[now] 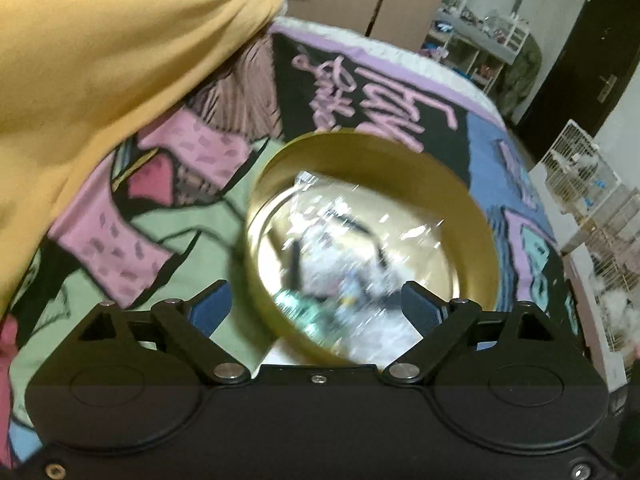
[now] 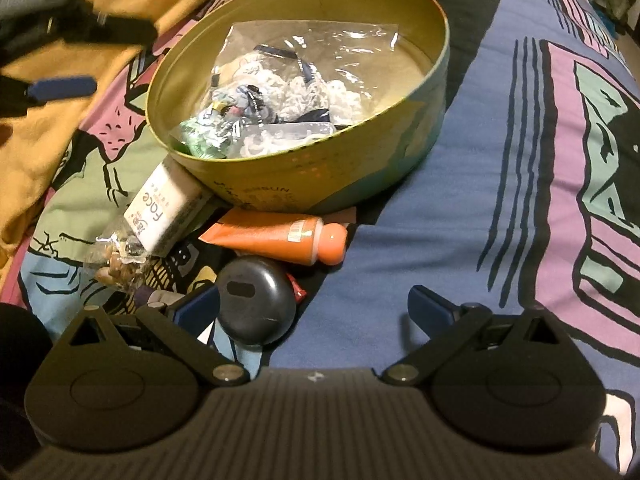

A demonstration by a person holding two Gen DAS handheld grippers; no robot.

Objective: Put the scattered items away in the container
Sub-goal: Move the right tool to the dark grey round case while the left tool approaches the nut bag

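A round gold tin [image 2: 424, 60] sits on a patterned bedspread and holds a clear plastic bag [image 2: 280, 92] of small items. The tin [image 1: 476, 216] and the blurred bag [image 1: 352, 248] also show in the left wrist view. My left gripper [image 1: 316, 304] is open and empty just above the tin's near rim; its fingers [image 2: 60, 88] show at the left of the right wrist view. My right gripper [image 2: 316, 312] is open and empty, low over the bedspread. In front of the tin lie a white "face" box [image 2: 168, 208], an orange tube [image 2: 280, 240], a dark round case [image 2: 256, 304] and a small bag of beads [image 2: 120, 260].
A yellow cloth [image 1: 100, 80] lies bunched at the left of the bed; it also shows in the right wrist view [image 2: 40, 152]. The bedspread [image 2: 460, 220] is bare blue and purple at the right. Shelves [image 1: 480, 40], a dark door [image 1: 580, 60] and white wire cages [image 1: 592, 200] stand beyond the bed.
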